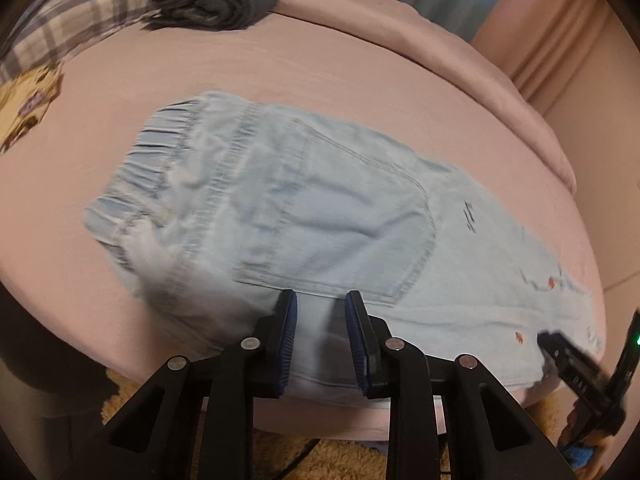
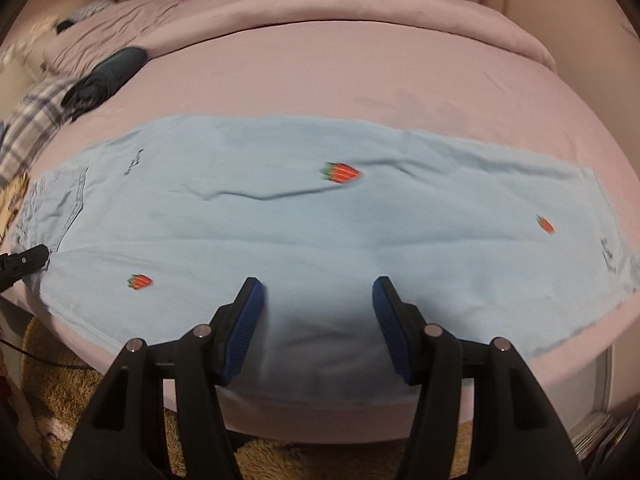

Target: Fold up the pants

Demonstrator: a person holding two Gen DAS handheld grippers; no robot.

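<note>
A: While both jaws stand spread, the left gripper point(image 1: 318, 300) and right gripper point(image 2: 318, 286) hover over the pants point(image 2: 304, 216), flat along the bed point(image 2: 360, 68).

B: Probably pre-grasp; next, pinch the near edge.

Left wrist view: I looked from the bed's point(image 1: 360, 60) near edge, low and close, across the waistband end of the pants point(image 1: 300, 200).
Right wrist view: I faced the same way, close over the legs of the pants point(image 2: 320, 220).
Shared: both showed the pocket, the dark bundle point(image 1: 212, 4) point(image 2: 108, 72) and the plaid cloth point(image 1: 72, 20) point(image 2: 36, 120).
</note>
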